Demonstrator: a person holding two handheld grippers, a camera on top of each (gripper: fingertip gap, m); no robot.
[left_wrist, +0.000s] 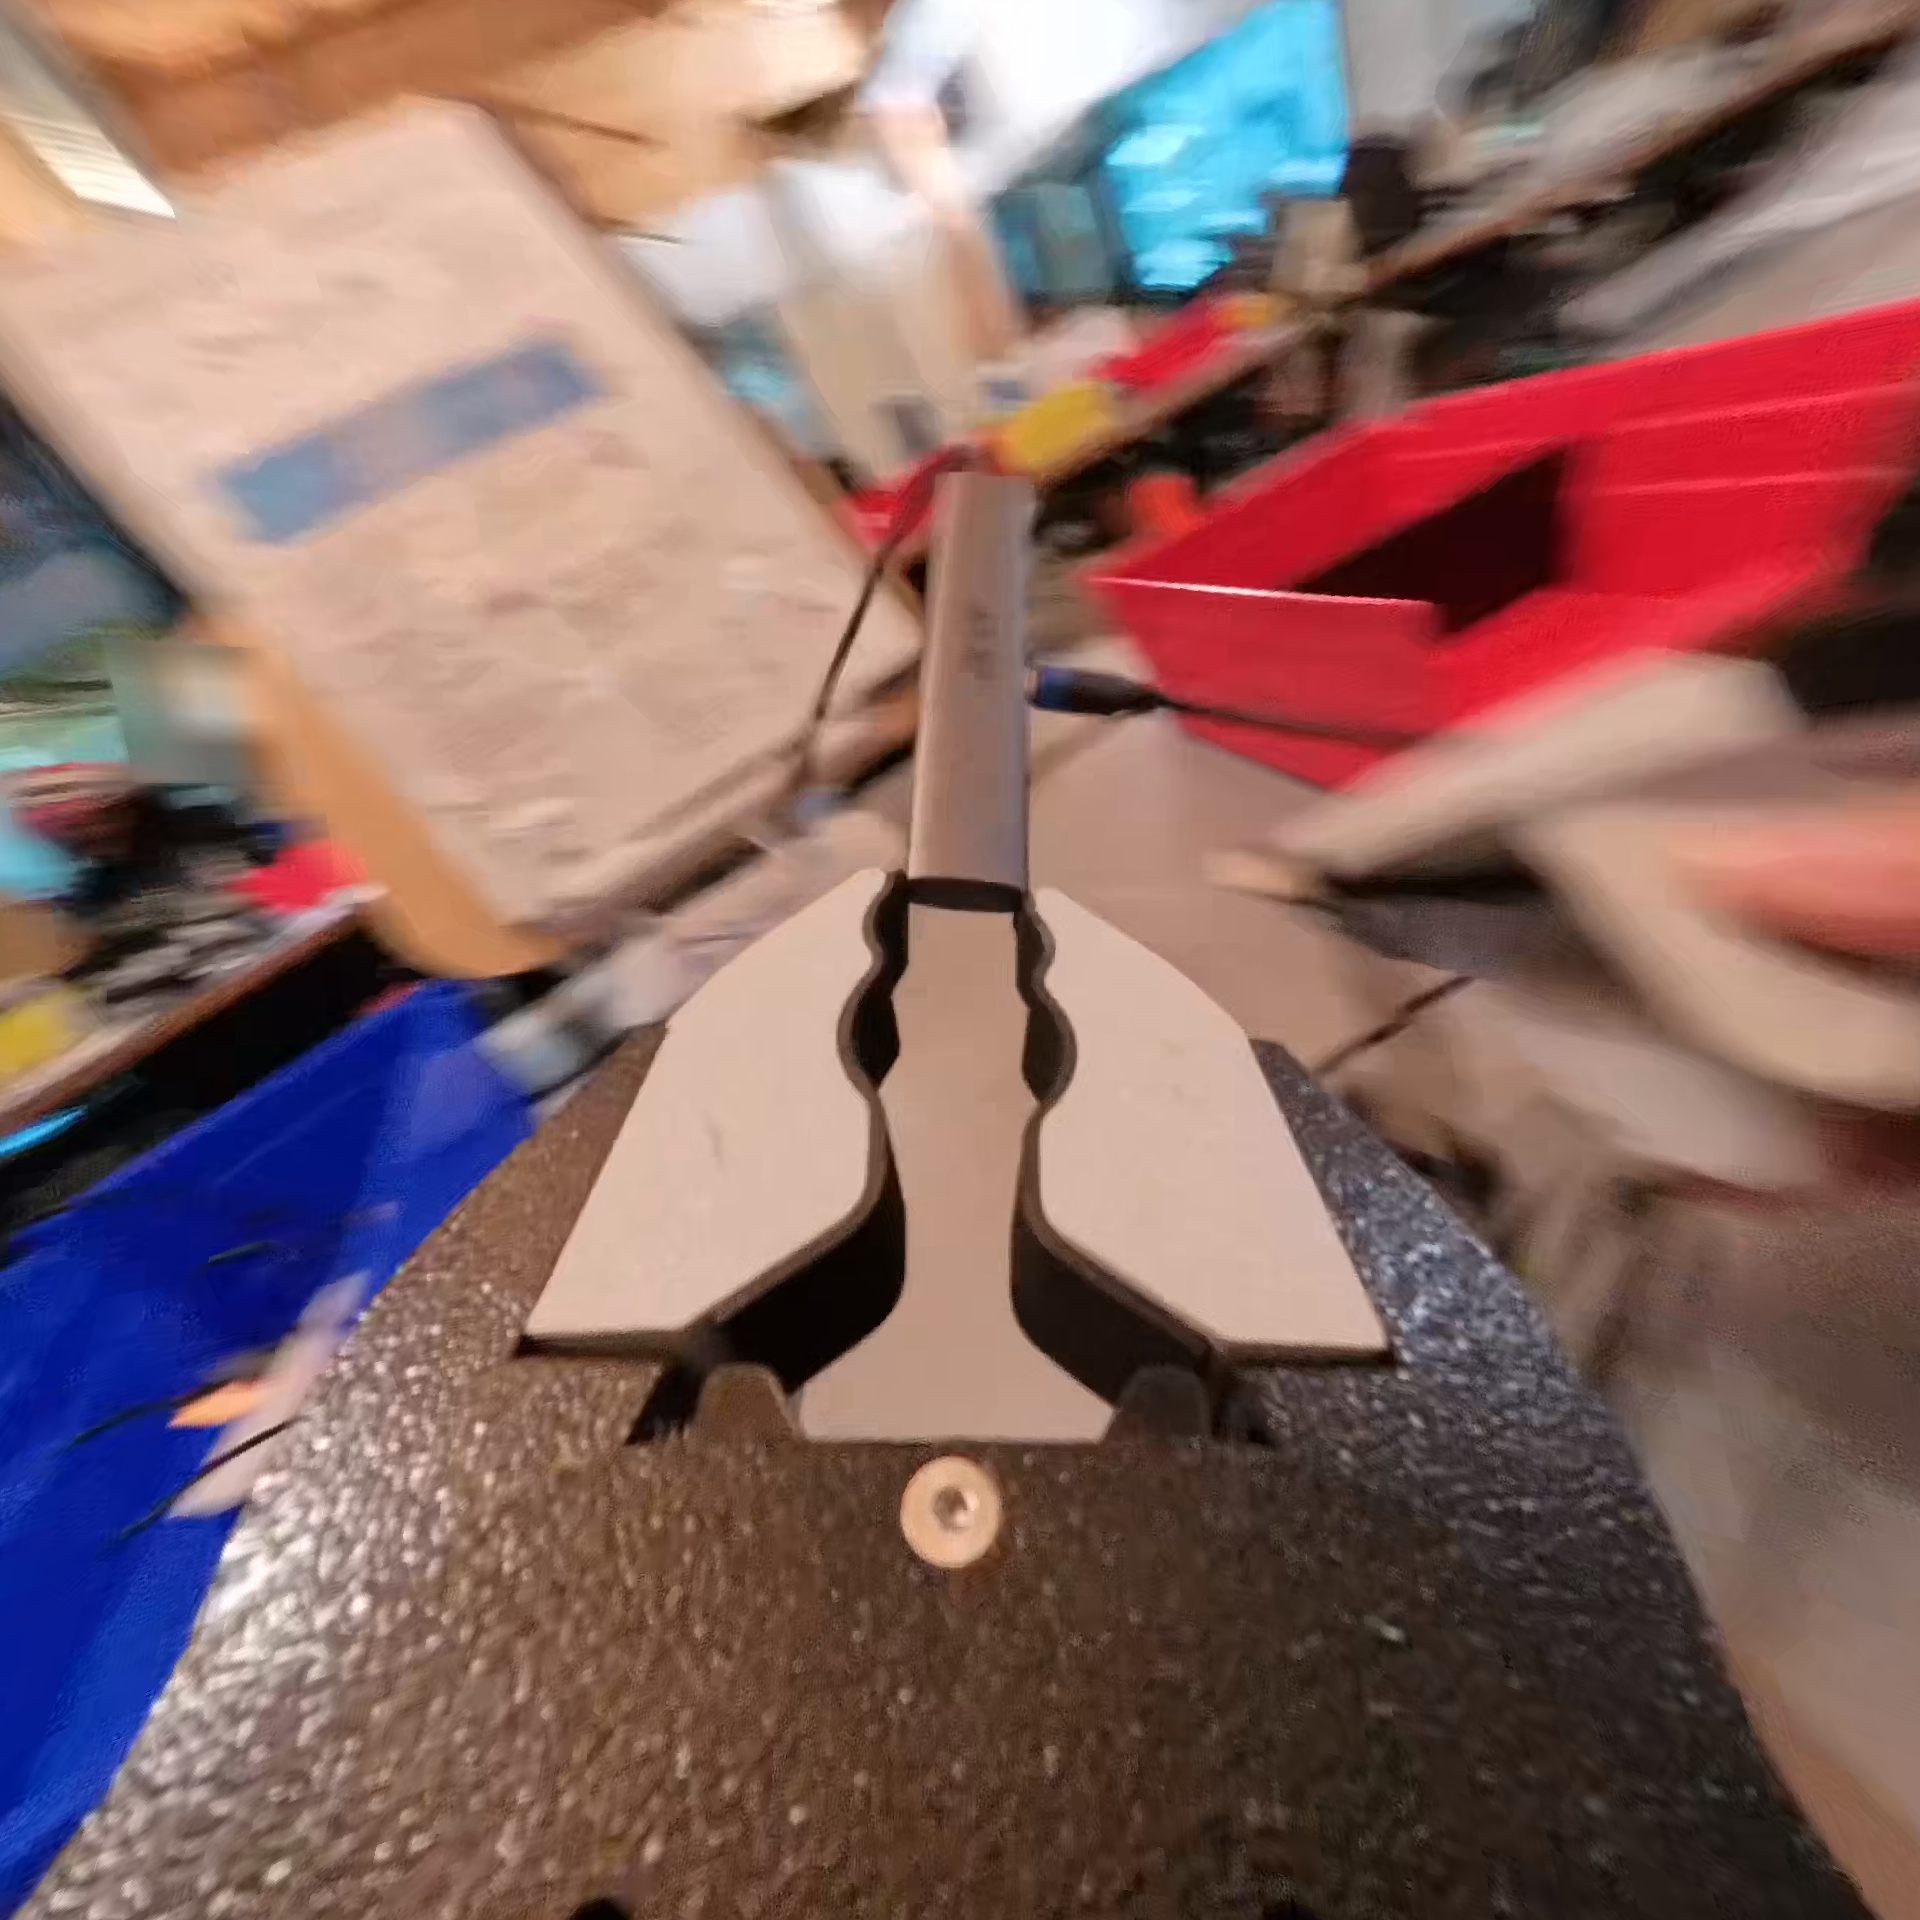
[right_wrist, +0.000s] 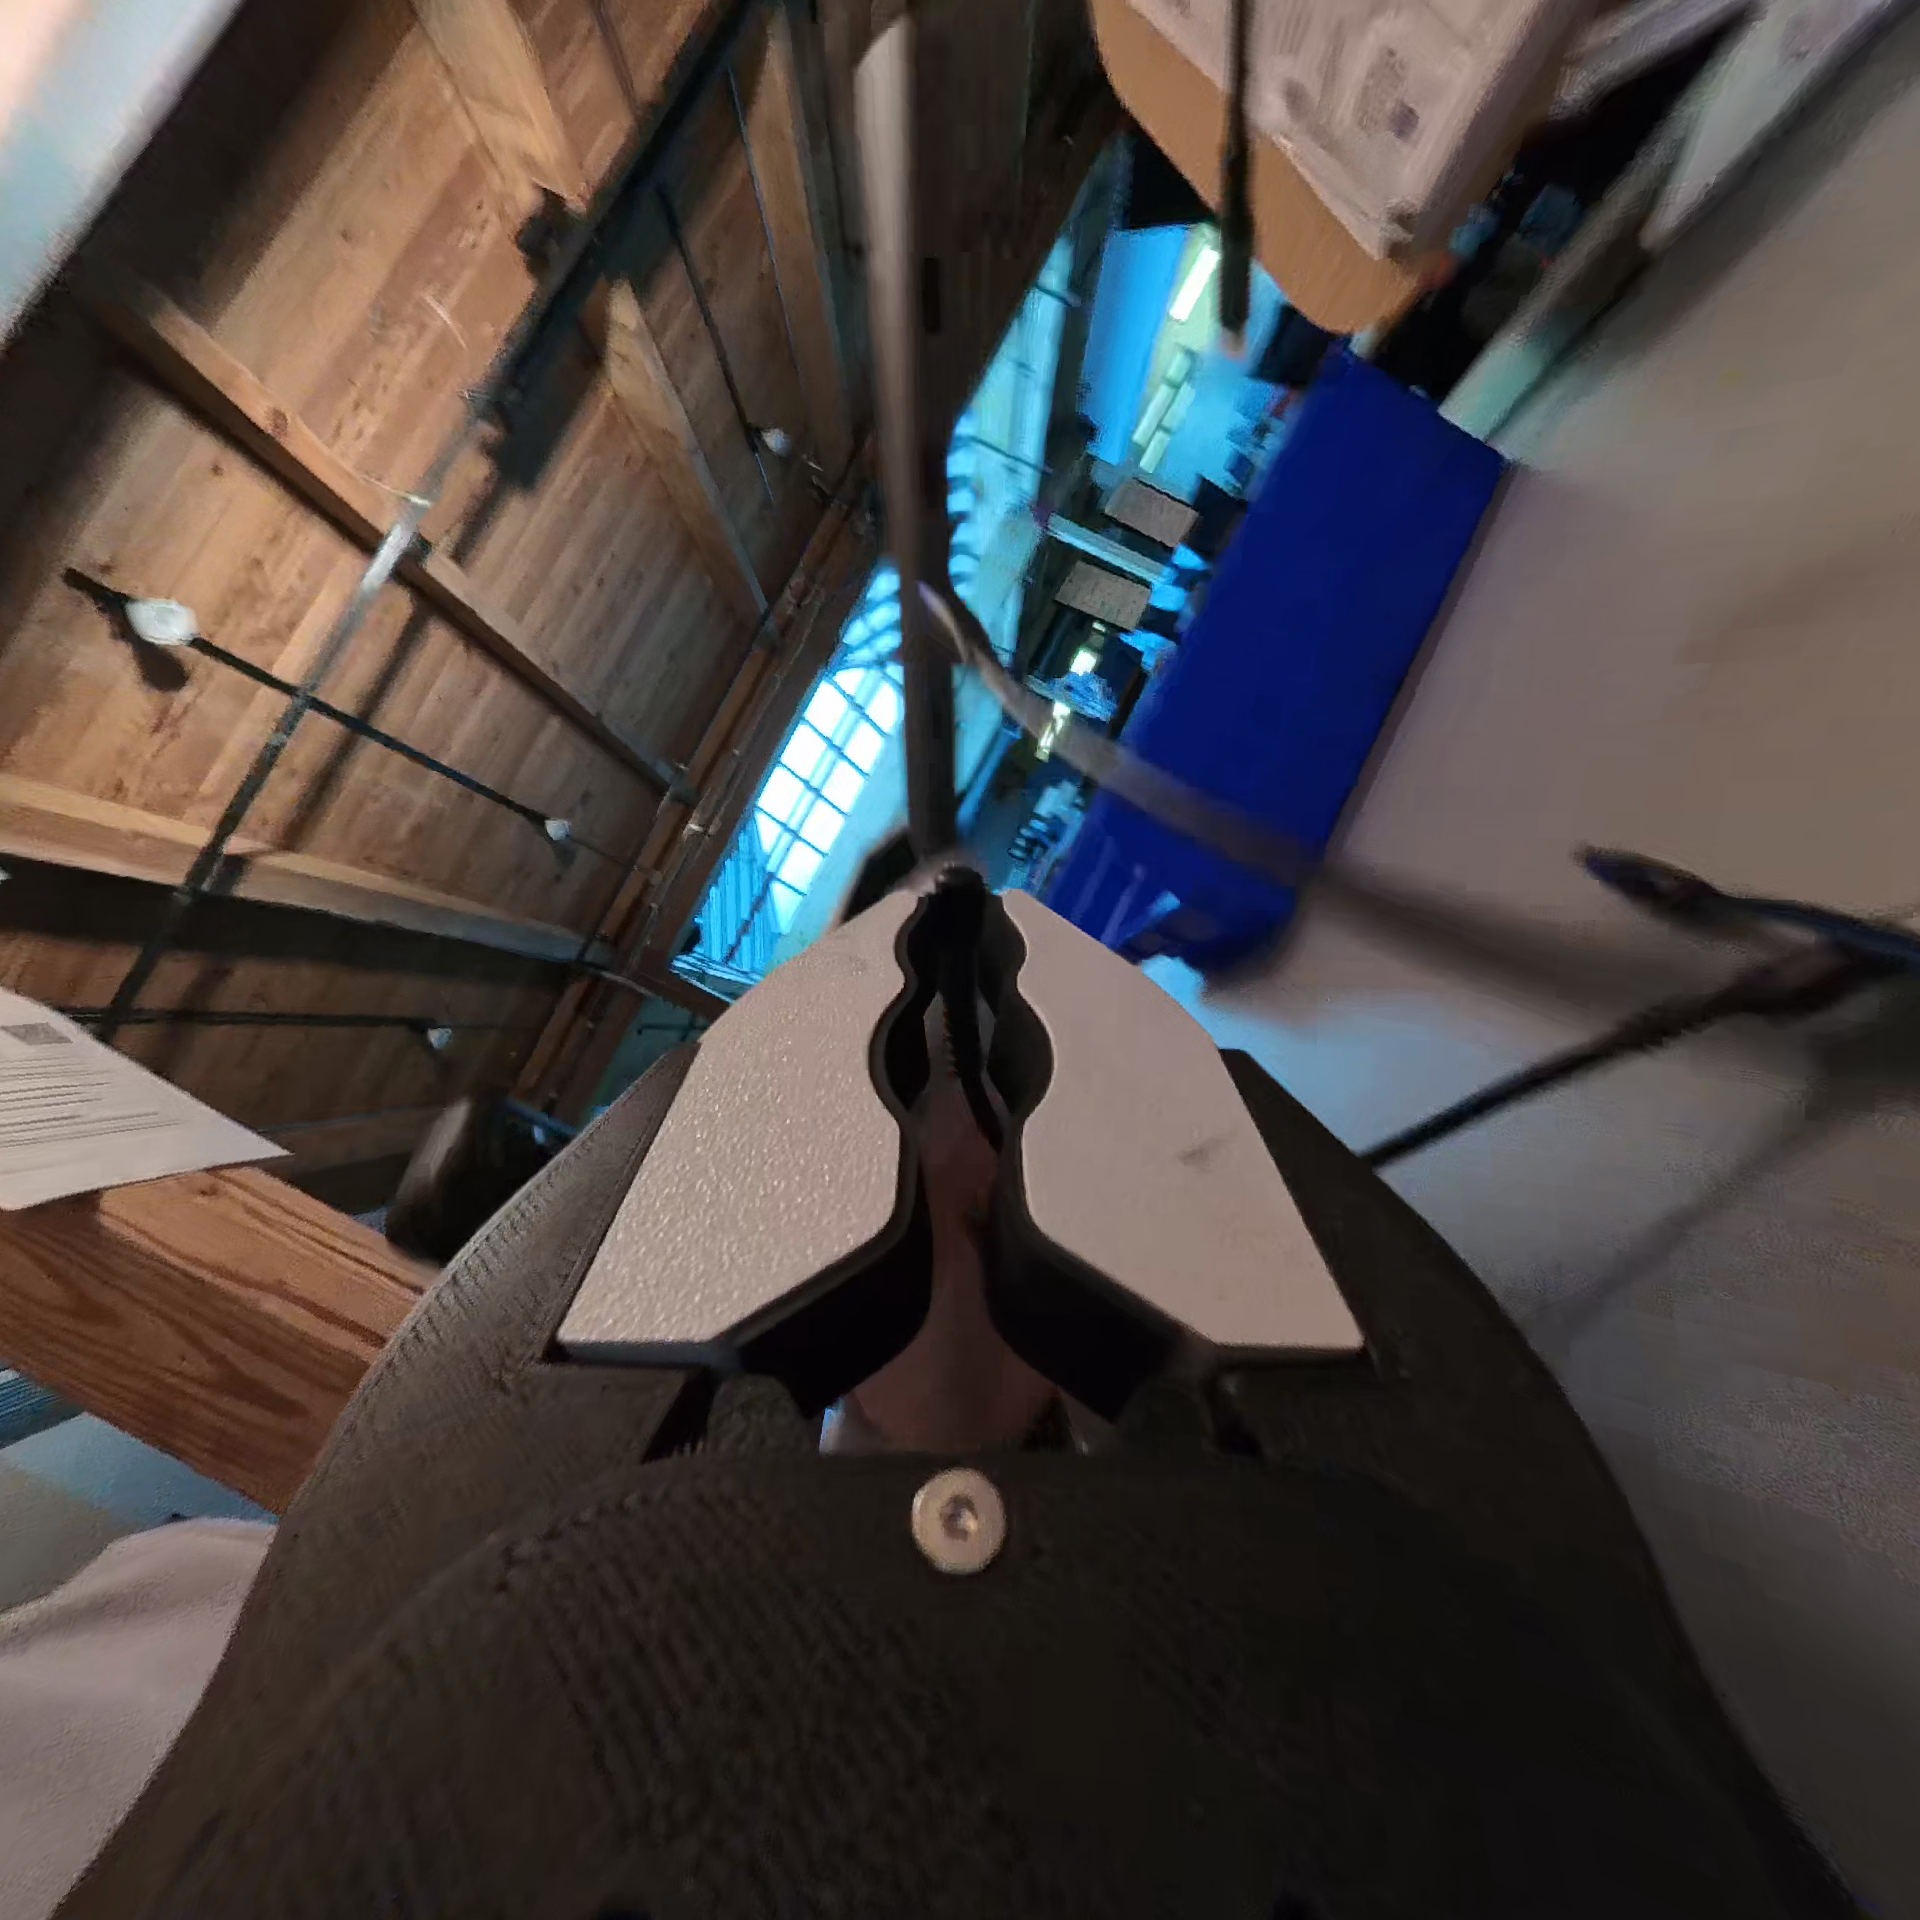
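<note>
Grey metal fills our left gripper (left_wrist: 961, 904): we pinch a flat silver bar (left_wrist: 971, 665) between the two fingers, and it juts straight ahead, with a red bin (left_wrist: 1558, 540) beyond it to the right, a blue bin (left_wrist: 208, 1299) low on the left and a blurred cardboard box (left_wrist: 436, 499) behind. Our right gripper (right_wrist: 958, 894) is pressed together on a thin dark rod (right_wrist: 925, 623) at the fingertips, the rod running up toward the wooden ceiling (right_wrist: 364, 468). A blue bin (right_wrist: 1278, 675) sits at the edge of the pale desk (right_wrist: 1662, 727), and a black cable (right_wrist: 1558, 1070) lies across that desk.
</note>
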